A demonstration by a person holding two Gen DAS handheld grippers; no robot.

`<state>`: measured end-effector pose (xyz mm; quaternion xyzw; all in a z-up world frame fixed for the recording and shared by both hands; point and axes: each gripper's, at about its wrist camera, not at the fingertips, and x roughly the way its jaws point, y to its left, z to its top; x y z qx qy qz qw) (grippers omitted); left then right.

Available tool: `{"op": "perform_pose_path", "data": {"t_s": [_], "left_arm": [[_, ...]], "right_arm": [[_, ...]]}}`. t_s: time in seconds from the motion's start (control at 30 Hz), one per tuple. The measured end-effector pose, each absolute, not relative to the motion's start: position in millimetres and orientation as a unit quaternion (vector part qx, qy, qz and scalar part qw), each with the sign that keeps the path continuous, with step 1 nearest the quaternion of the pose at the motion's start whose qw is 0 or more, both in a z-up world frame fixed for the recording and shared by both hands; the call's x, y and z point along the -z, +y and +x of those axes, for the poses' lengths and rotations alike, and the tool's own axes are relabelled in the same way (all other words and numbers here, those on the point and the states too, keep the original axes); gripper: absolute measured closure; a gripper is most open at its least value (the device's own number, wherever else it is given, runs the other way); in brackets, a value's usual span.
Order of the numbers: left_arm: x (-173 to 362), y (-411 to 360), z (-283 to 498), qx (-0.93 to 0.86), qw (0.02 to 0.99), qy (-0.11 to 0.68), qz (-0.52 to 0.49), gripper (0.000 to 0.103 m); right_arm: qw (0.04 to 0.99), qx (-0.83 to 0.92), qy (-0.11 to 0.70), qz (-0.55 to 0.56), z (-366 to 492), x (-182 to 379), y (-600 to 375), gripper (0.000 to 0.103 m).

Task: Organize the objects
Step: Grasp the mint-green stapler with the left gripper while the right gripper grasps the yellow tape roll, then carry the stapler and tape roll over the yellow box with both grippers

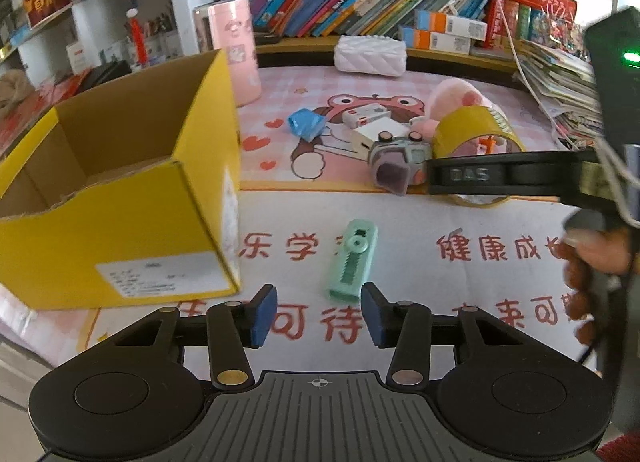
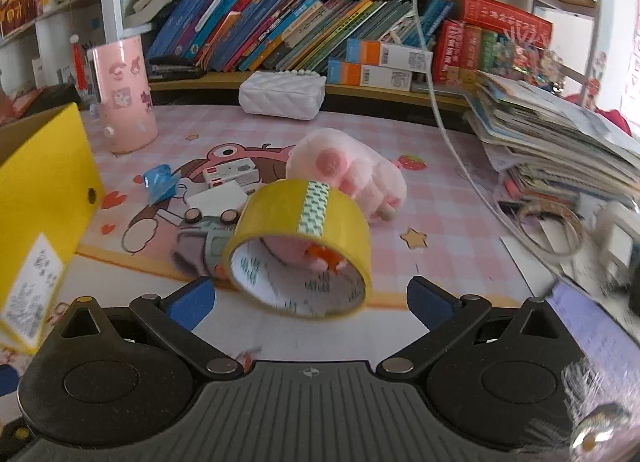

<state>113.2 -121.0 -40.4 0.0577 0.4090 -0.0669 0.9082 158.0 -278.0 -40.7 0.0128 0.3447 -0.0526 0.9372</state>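
An open yellow cardboard box (image 1: 120, 198) stands on the desk at the left; its side also shows in the right wrist view (image 2: 44, 198). A mint green utility knife (image 1: 354, 260) lies on the mat just ahead of my left gripper (image 1: 319, 314), which is open and empty. A roll of yellow tape (image 2: 300, 250) lies tilted between the wide-open fingers of my right gripper (image 2: 312, 304), not touched by them; the roll also shows in the left wrist view (image 1: 476, 130). Behind it lie a pink plush paw (image 2: 352, 170), a grey toy truck (image 1: 400, 160), small white boxes (image 2: 230, 174) and a blue wrapper (image 2: 160, 180).
A pink tumbler (image 2: 124, 96) and a white quilted pouch (image 2: 282, 96) stand at the back. Shelves of books (image 2: 280, 26) line the rear. A stack of magazines (image 2: 552, 134) and a white cable (image 2: 452, 134) lie at the right.
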Motion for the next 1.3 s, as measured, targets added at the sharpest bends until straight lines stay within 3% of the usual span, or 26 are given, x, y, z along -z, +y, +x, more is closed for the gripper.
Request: {"op": "perform_pose_path", "data": {"t_s": [0.17, 0.33, 0.43, 0.53, 0.6, 0.73, 0.77, 0.97, 1.3], "left_arm": [[47, -130, 129, 0.068, 0.903, 0.42, 0.055, 0.058], [56, -142, 146, 0.075, 0.898, 0.427, 0.068, 0.058], [63, -147, 153, 0.083, 0.894, 0.434, 0.075, 0.059], [66, -147, 155, 0.091, 0.893, 0.435, 0.07, 0.069], [67, -147, 156, 0.102, 0.893, 0.433, 0.064, 0.08], [66, -147, 158, 0.107, 0.892, 0.435, 0.06, 0.08], [64, -145, 158, 0.107, 0.892, 0.435, 0.057, 0.08], [46, -138, 145, 0.12, 0.904, 0.409, 0.037, 0.08], [21, -105, 111, 0.147, 0.915, 0.377, -0.017, 0.08]], "right_arm": [[0.936, 0.038, 0.349, -0.019, 179, 49, -279, 0.0], [0.942, 0.011, 0.335, -0.029, 182, 45, -283, 0.012], [0.942, 0.006, 0.335, -0.024, 180, 42, -288, 0.014], [0.946, 0.021, 0.323, -0.028, 177, 38, -295, 0.057], [0.942, 0.015, 0.334, -0.004, 181, 38, -305, 0.065], [0.938, 0.027, 0.344, 0.013, 181, 42, -317, 0.081], [0.939, 0.029, 0.343, 0.015, 179, 42, -319, 0.09], [0.945, 0.042, 0.321, 0.048, 157, 27, -333, 0.095], [0.935, 0.033, 0.343, 0.082, 108, 11, -318, 0.095]]}}
